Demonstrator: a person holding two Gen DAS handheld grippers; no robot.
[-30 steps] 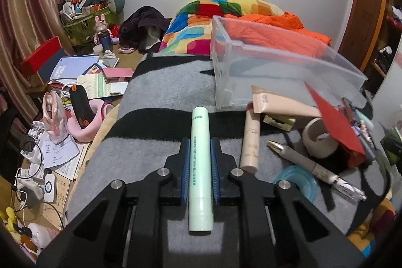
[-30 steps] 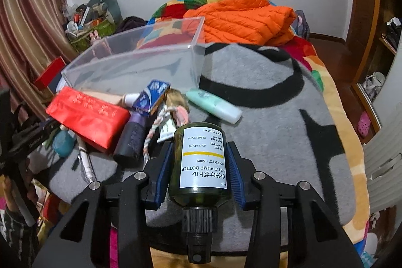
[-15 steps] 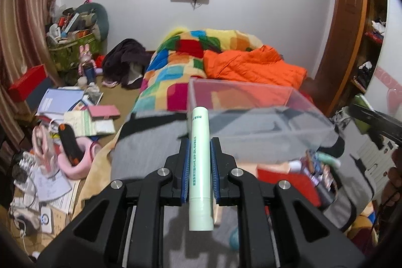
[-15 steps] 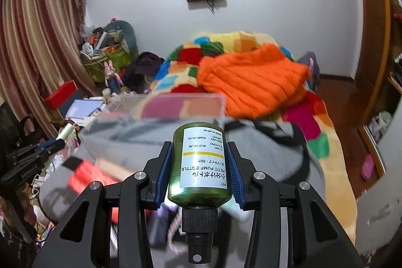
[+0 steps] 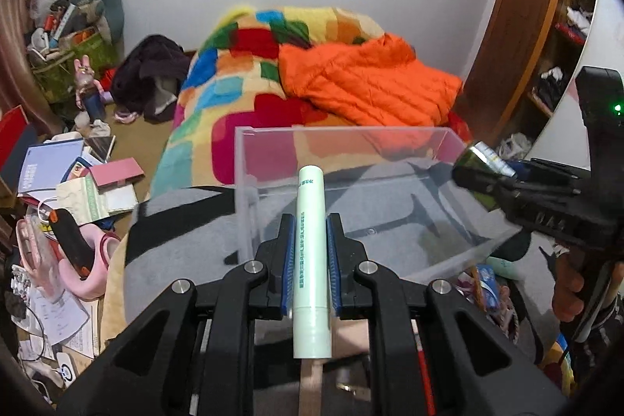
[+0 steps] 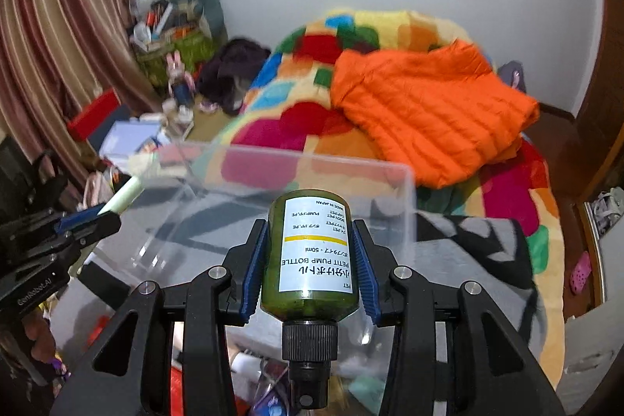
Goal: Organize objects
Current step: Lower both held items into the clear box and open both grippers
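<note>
My left gripper (image 5: 310,260) is shut on a pale green tube (image 5: 311,260), held in the air just short of the near wall of a clear plastic bin (image 5: 390,190). My right gripper (image 6: 310,260) is shut on a dark green pump bottle (image 6: 312,252) with a white label, also above the bin's near edge (image 6: 304,162). The right gripper and bottle show at the right of the left wrist view (image 5: 483,166). The left gripper and tube show at the left of the right wrist view (image 6: 117,201). The bin looks empty.
The bin stands on a grey and black blanket (image 5: 187,232). Loose toiletries lie below the grippers (image 6: 273,388). An orange jacket (image 5: 362,84) lies on a multicoloured quilt behind. Papers, boxes and a pink object (image 5: 85,268) clutter the floor at left.
Both grippers rose from the blanket with their objects and moved toward the bin, now hovering at its near side. The loose items have dropped below the view.
</note>
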